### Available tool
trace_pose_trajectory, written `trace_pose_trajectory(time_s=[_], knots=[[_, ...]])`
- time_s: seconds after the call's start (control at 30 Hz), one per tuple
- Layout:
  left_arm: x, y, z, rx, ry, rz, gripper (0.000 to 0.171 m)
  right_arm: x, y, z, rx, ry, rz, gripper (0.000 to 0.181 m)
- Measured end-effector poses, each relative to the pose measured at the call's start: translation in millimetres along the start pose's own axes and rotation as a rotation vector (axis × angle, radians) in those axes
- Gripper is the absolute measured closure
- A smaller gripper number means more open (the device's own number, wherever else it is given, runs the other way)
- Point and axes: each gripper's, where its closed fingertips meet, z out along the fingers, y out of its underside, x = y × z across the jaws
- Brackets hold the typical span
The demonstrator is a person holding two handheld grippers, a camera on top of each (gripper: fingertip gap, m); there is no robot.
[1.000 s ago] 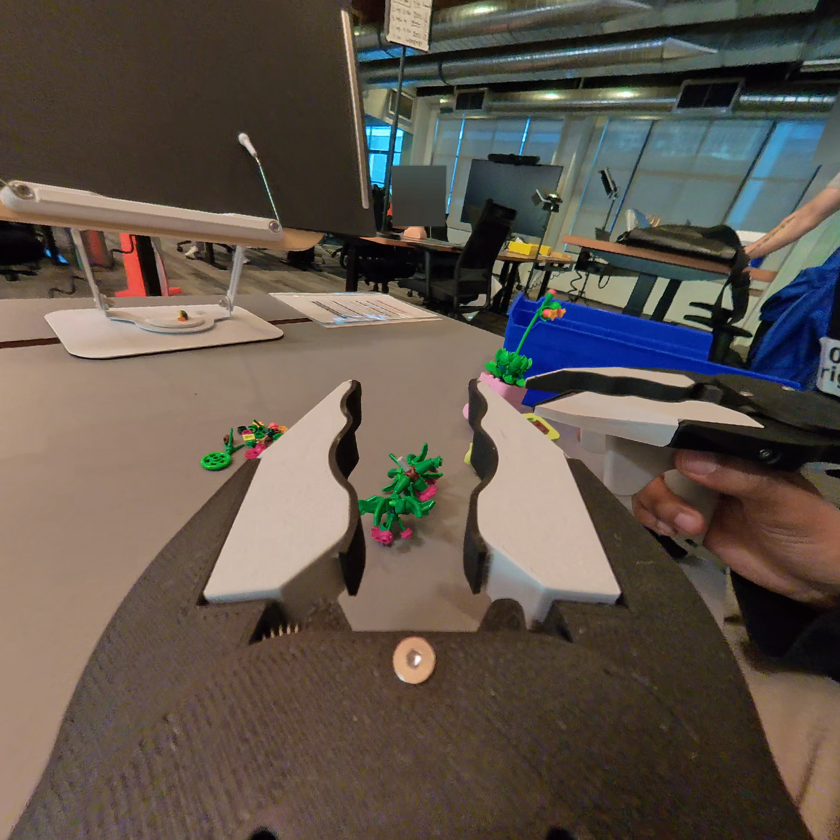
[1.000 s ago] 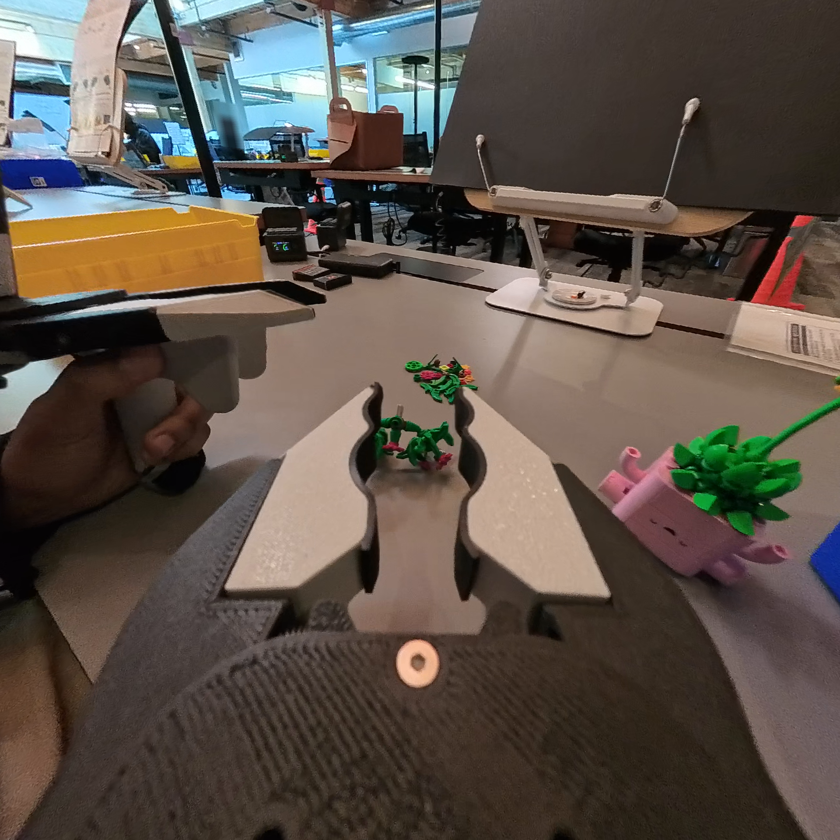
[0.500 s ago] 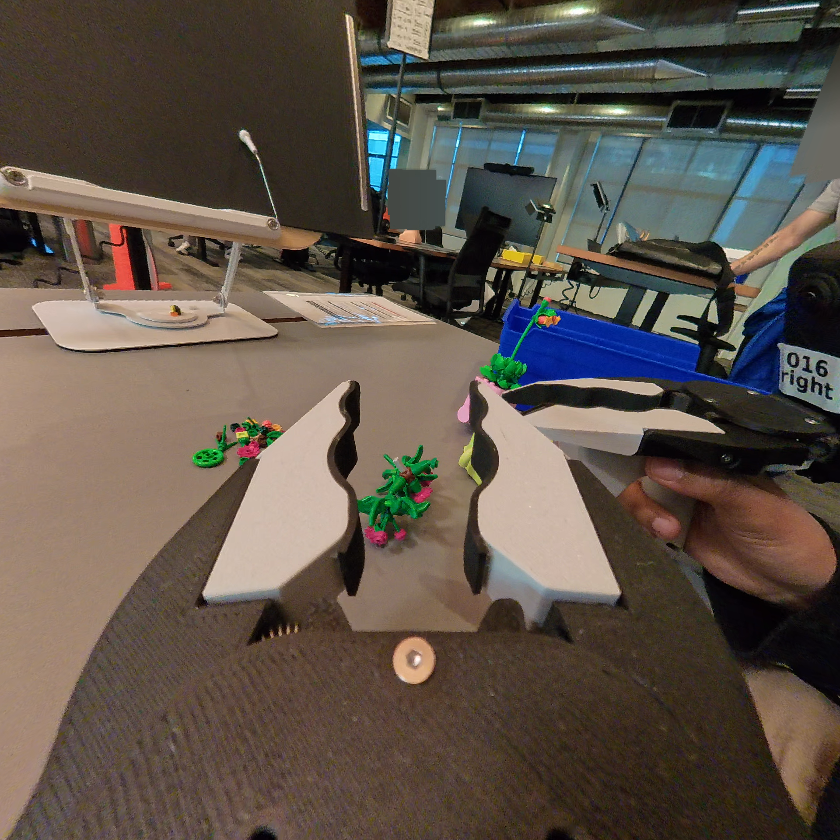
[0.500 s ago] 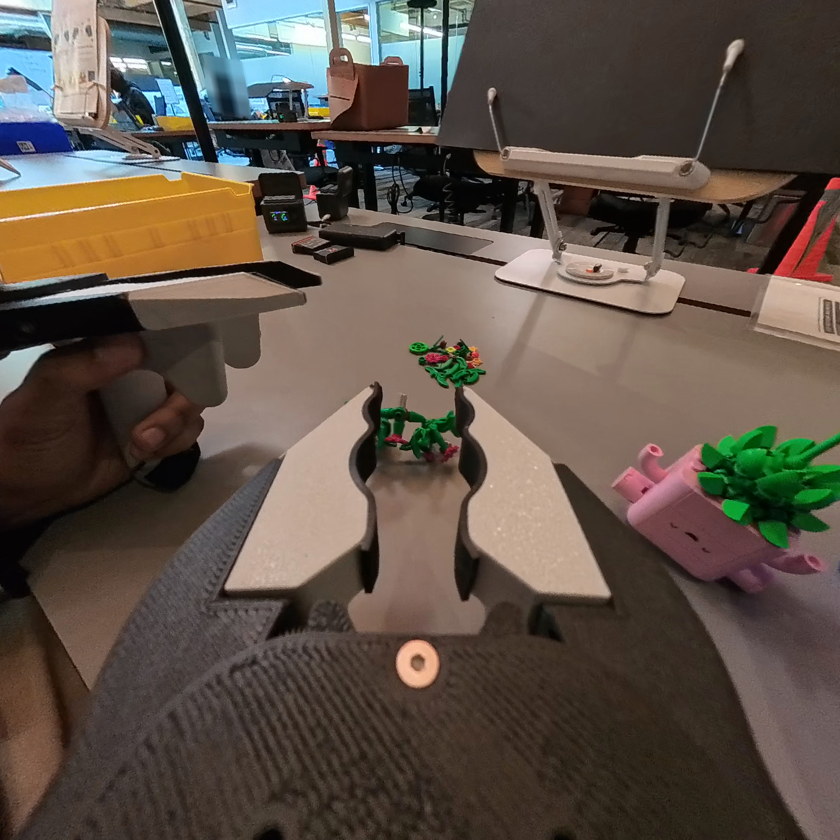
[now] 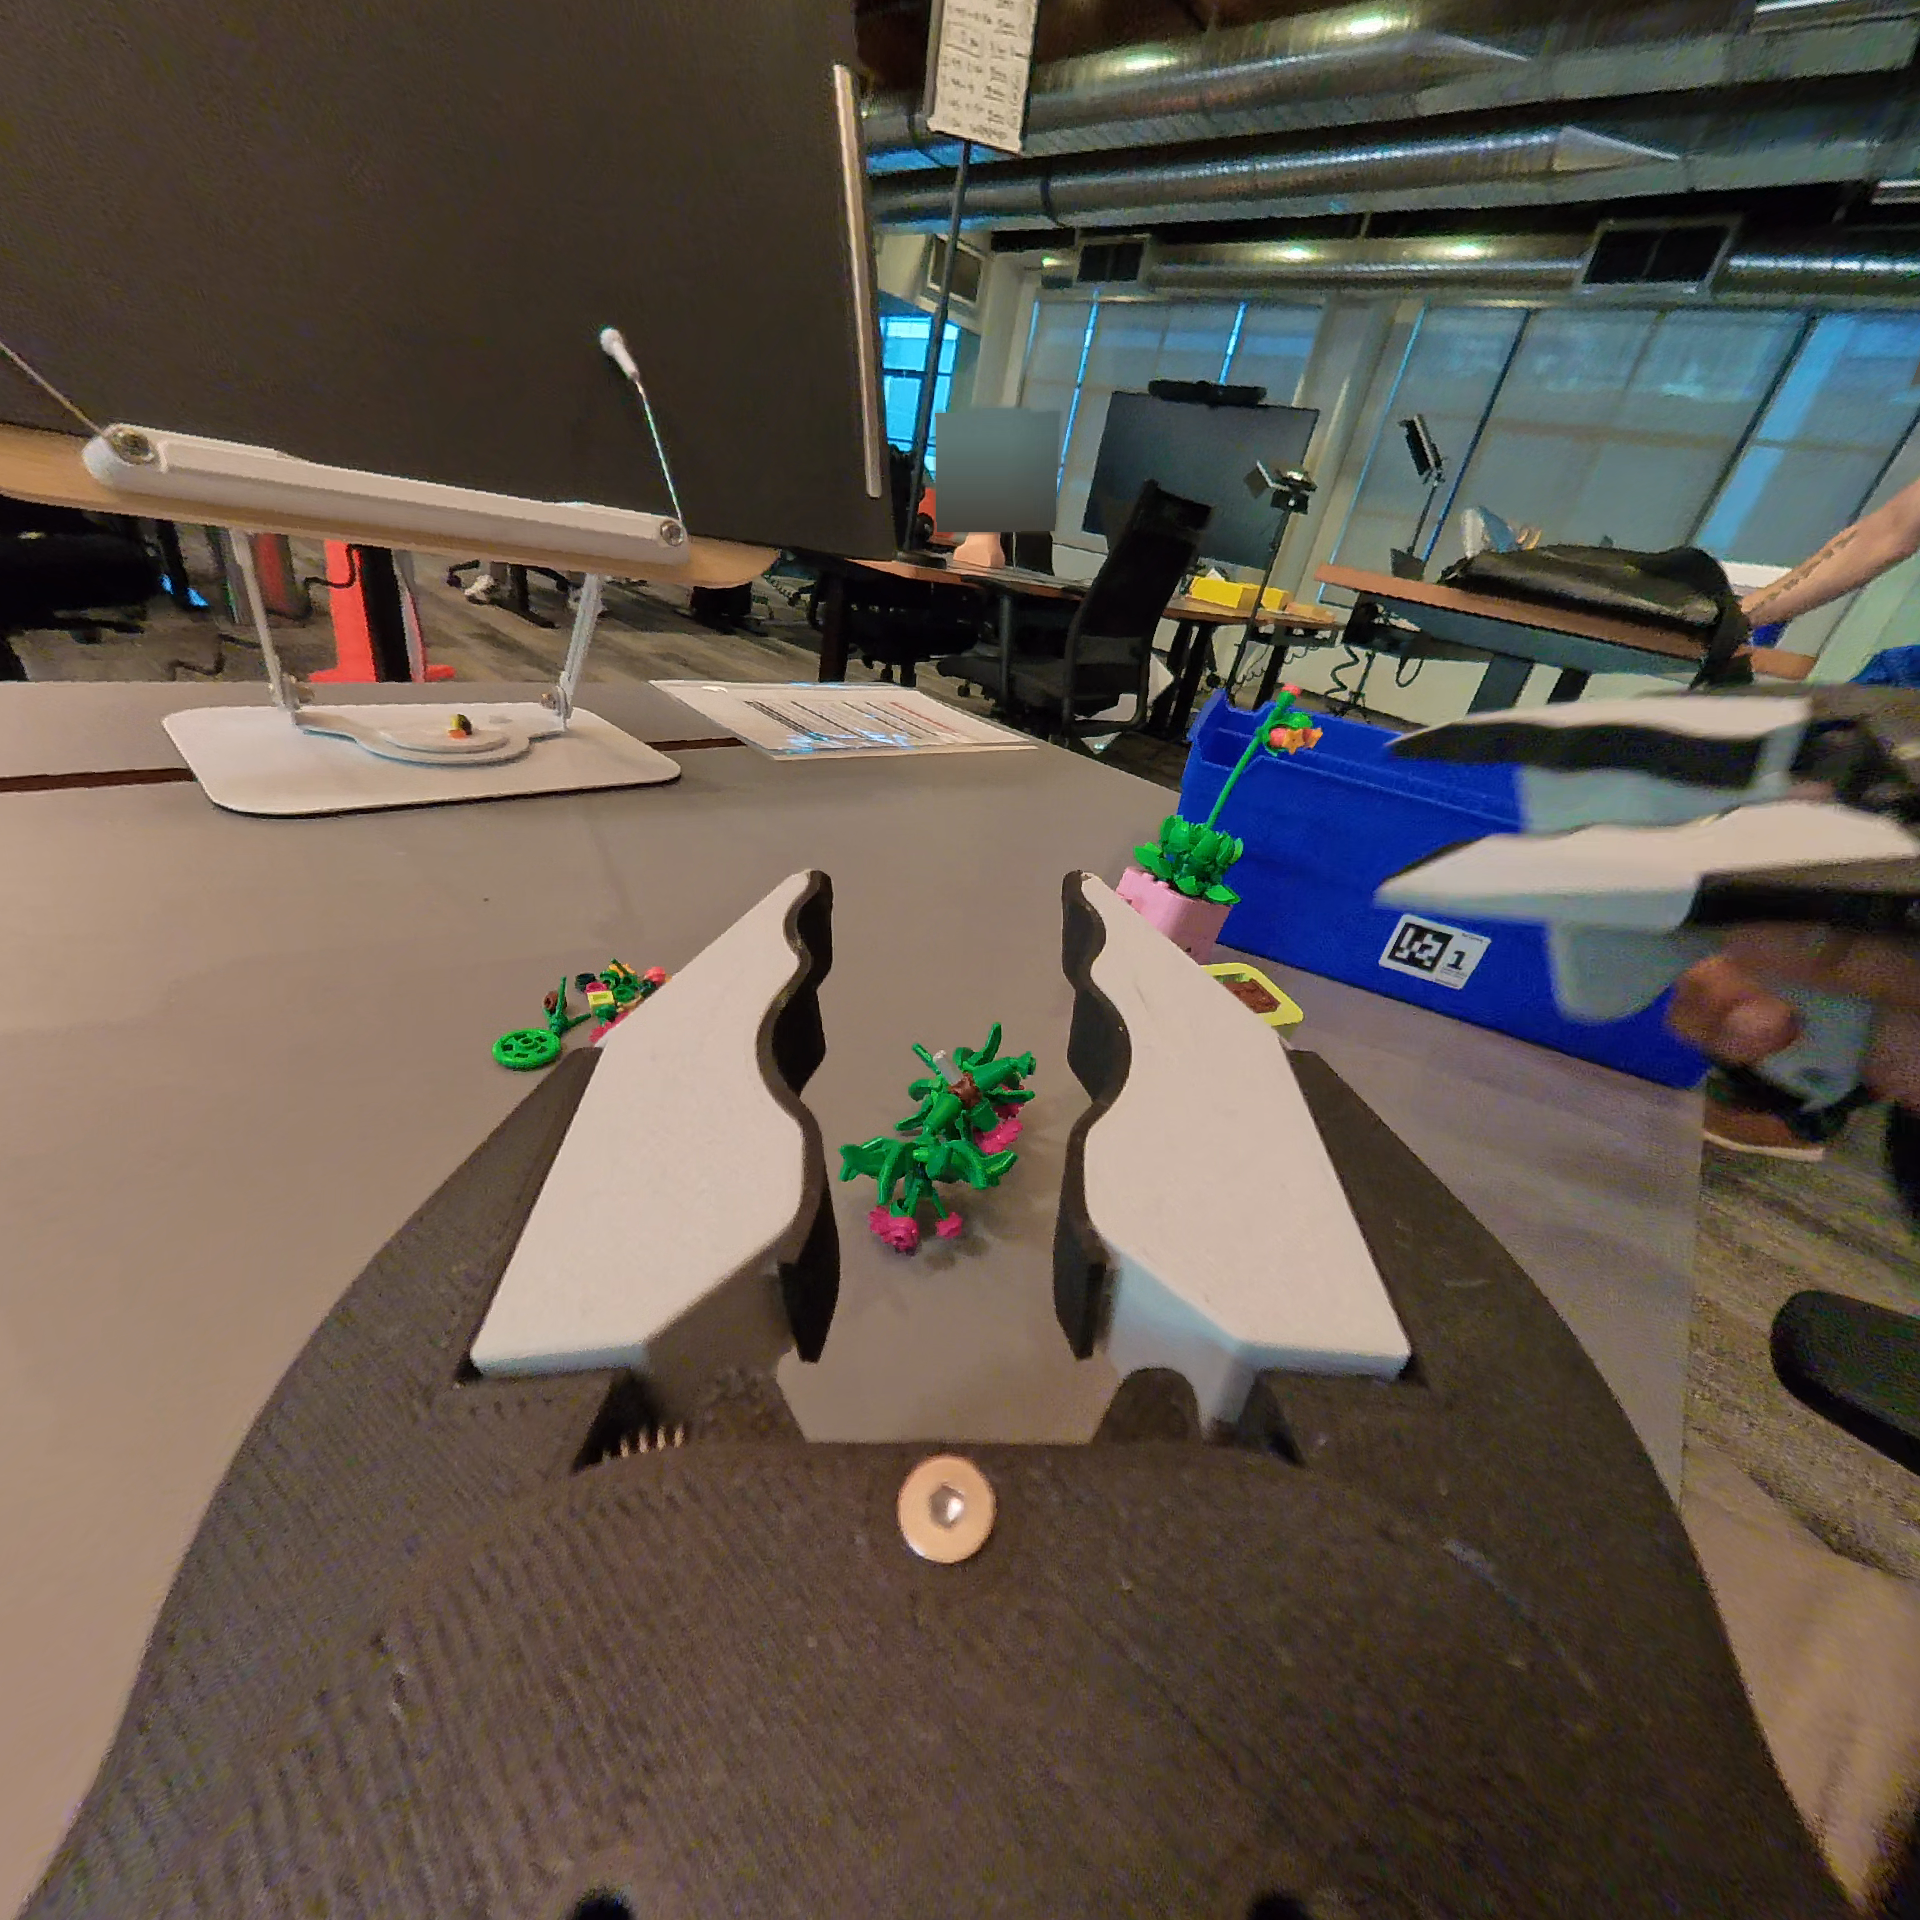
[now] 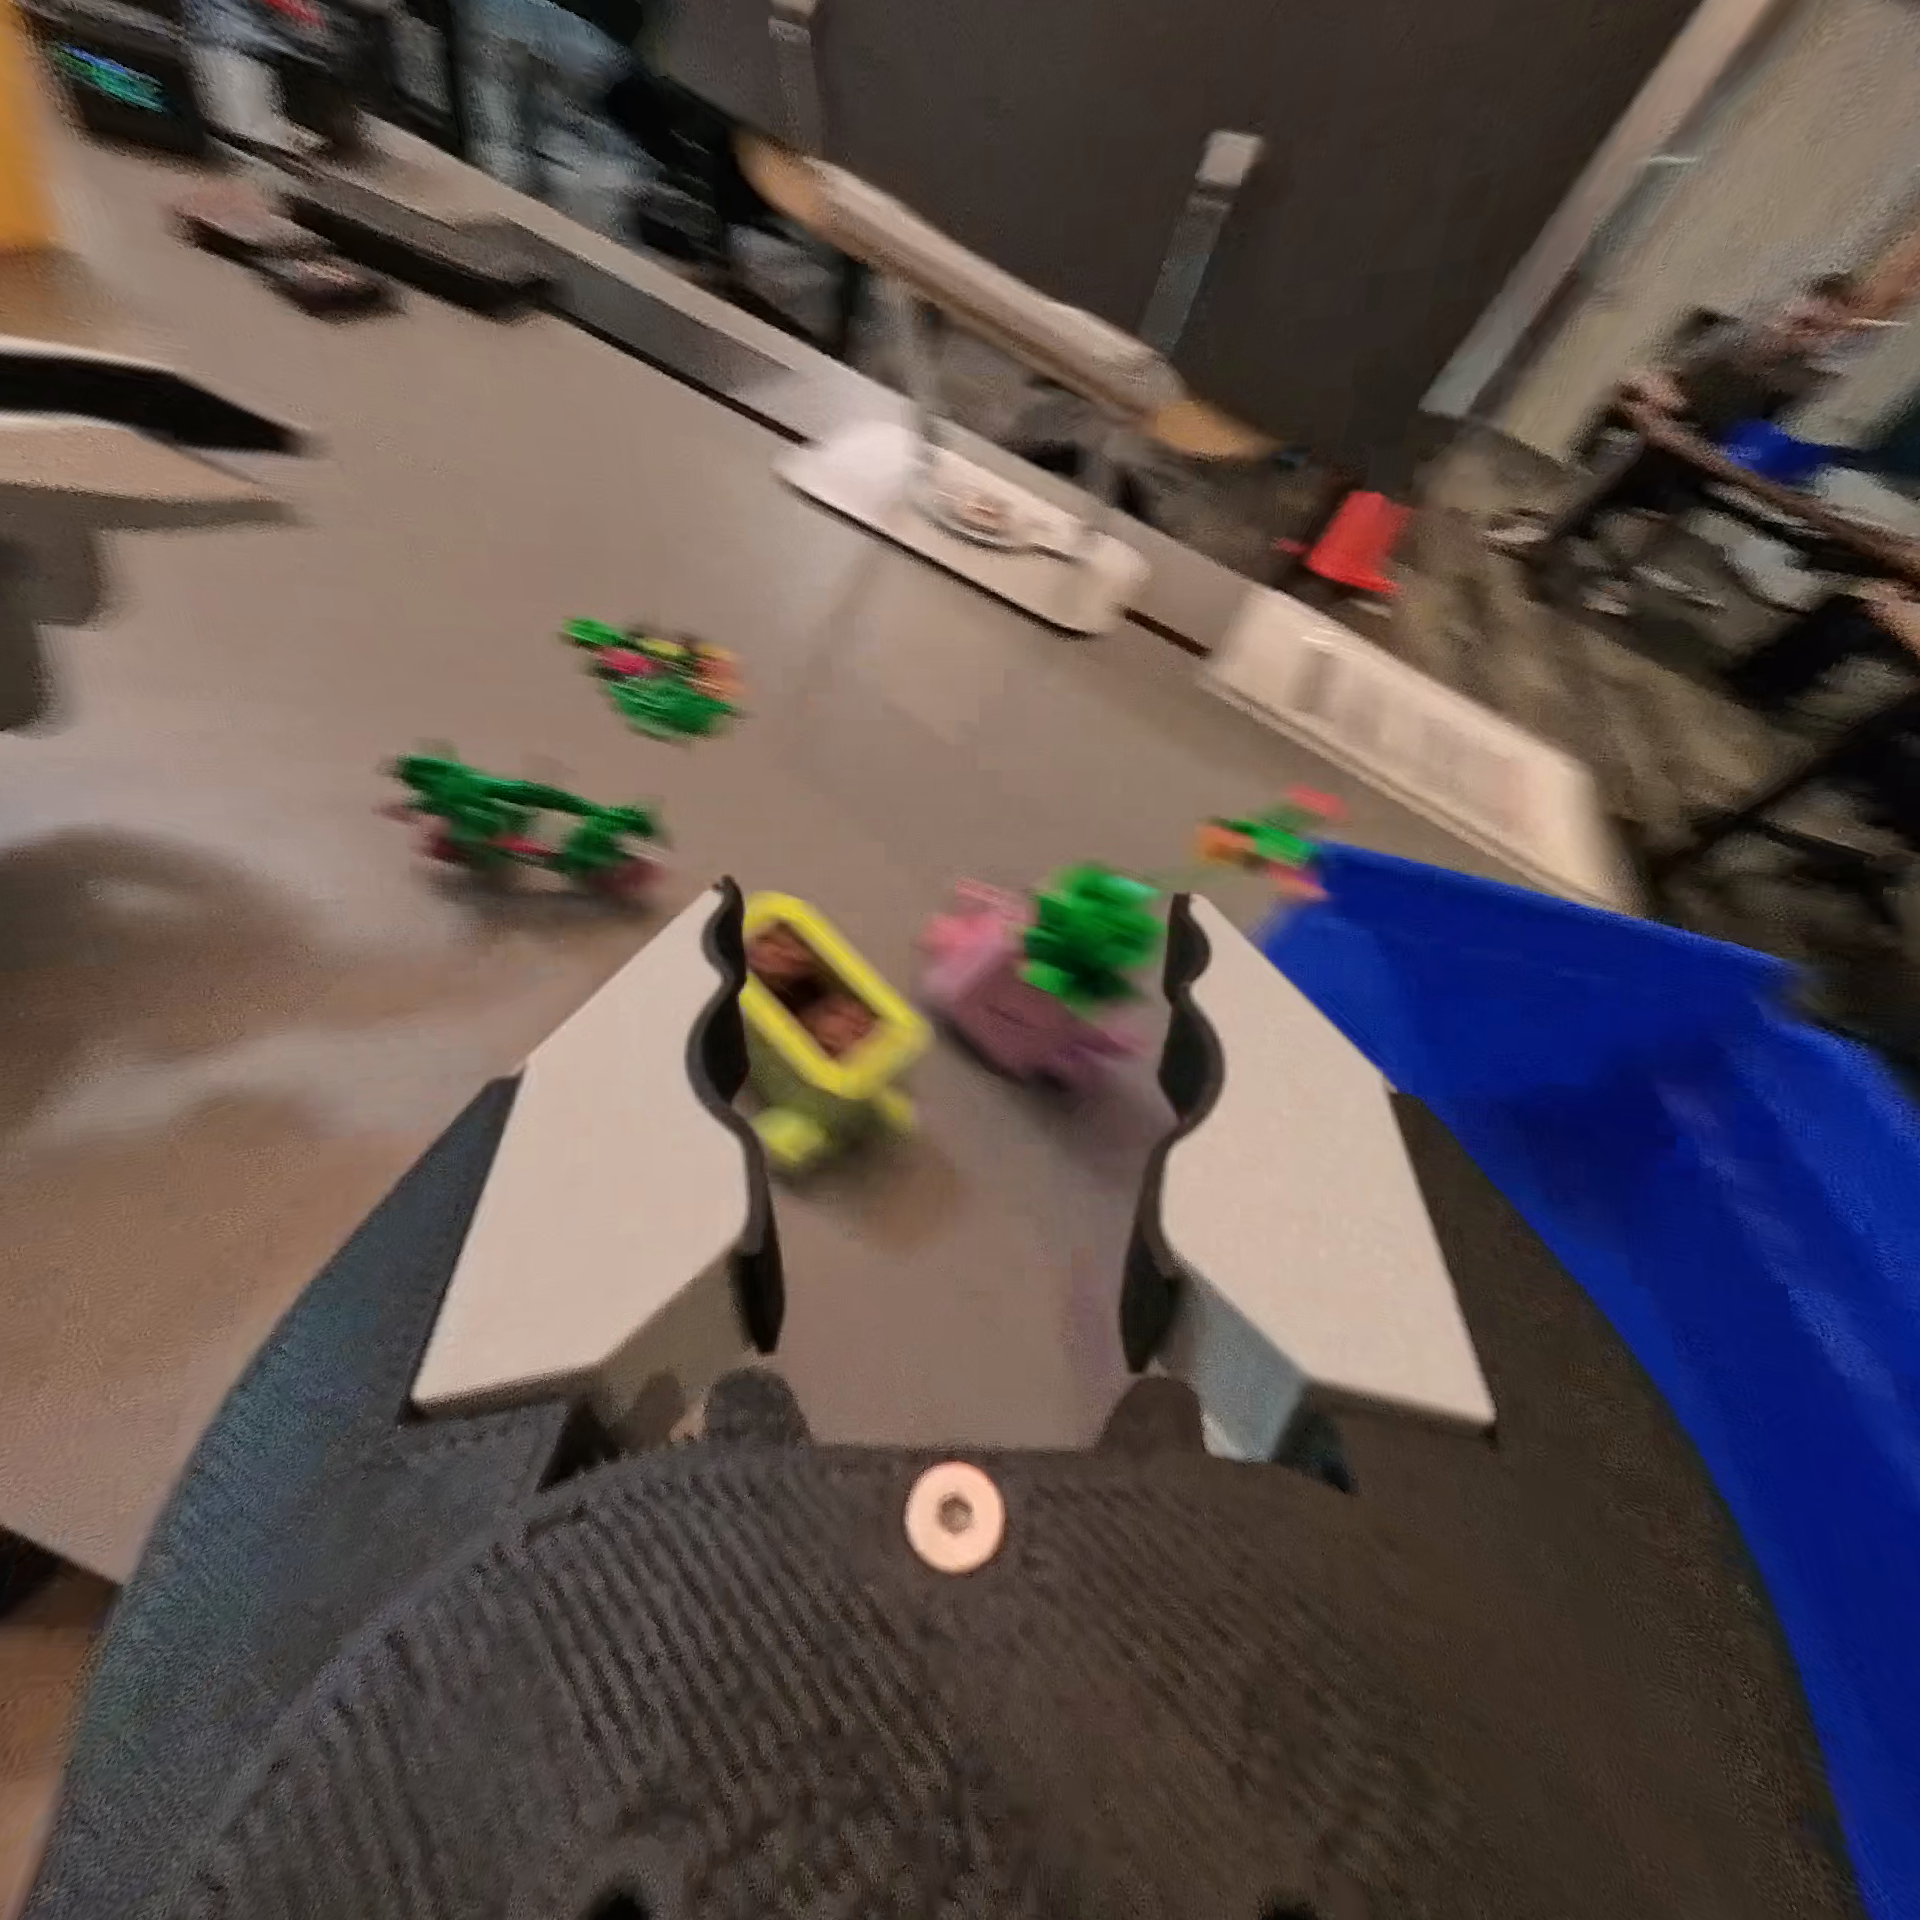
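Observation:
My left gripper (image 5: 945, 894) is open and empty, low over the grey table (image 5: 260, 1039). A green toy plant sprig with pink flowers (image 5: 951, 1132) lies on the table between its fingers, untouched. My right gripper (image 6: 951, 909) is open and empty; its view is blurred. A yellow toy pot with brown filling (image 6: 821, 1013) lies just past its left finger, and a pink toy pot with a green plant (image 6: 1039, 987) lies between the fingertips farther off. The sprig (image 6: 520, 826) is to its left. The right gripper also shows in the left wrist view (image 5: 1642, 821).
A blue bin (image 5: 1351, 862) stands at the table's right edge (image 6: 1610, 1143). A small pile of green and pink toy pieces (image 5: 592, 1003) lies left of my left gripper. A white stand with a dark board (image 5: 416, 748) is at the back, beside a paper sheet (image 5: 842, 717).
My right gripper has swung quickly right, away from the sprig toward the yellow and pink pots, and its jaws have opened wider. My left gripper has barely moved.

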Motion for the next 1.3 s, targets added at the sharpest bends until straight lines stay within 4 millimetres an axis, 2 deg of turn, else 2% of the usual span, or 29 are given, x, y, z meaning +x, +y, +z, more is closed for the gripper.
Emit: trace_pose_trajectory(time_s=[0.1,0.17,0.2,0.27,0.33,0.37,0.4,0.5,0.6,0.7,0.83,1.03,1.17,1.3], knots=[[-1,1,1,-0.010,0.006,-0.018,0.130,82,19,-50,-0.106,0.193,-0.009,0.111],[-1,2,2,-0.011,0.007,-0.020,0.130,116,45,-71,-0.245,0.206,0.010,0.110],[-1,1,1,-0.011,0.006,-0.018,0.130,125,62,-76,-0.331,0.183,0.018,0.105],[-1,1,2,-0.010,0.000,-0.011,0.128,129,98,-80,-0.526,0.102,0.003,0.102],[0,2,2,-0.012,-0.001,0.000,0.128,128,121,-78,-0.645,0.041,-0.036,0.112],[0,2,2,-0.012,-0.001,0.005,0.128,127,126,-74,-0.664,0.023,-0.054,0.125],[1,1,2,-0.012,-0.002,0.008,0.128,128,125,-69,-0.659,0.018,-0.064,0.144],[1,1,1,-0.008,-0.006,0.017,0.127,123,116,-57,-0.654,-0.067,-0.011,0.178],[2,1,1,-0.006,-0.005,0.028,0.127,126,109,-34,-0.673,-0.164,0.113,0.177],[4,1,1,-0.007,-0.004,0.036,0.127,151,107,-5,-0.705,-0.153,0.184,0.177],[3,0,0,0.004,-0.013,0.040,0.128,179,109,29,-0.759,-0.131,0.180,0.177],[0,1,1,-0.002,-0.010,0.013,0.127,176,96,66,-0.702,-0.240,0.361,0.168],[-1,-1,0,0.009,-0.012,0.004,0.128,179,88,69,-0.639,-0.290,0.425,0.161],[-2,0,0,0.005,-0.012,-0.005,0.128,182,58,52,-0.501,-0.286,0.456,0.147]])
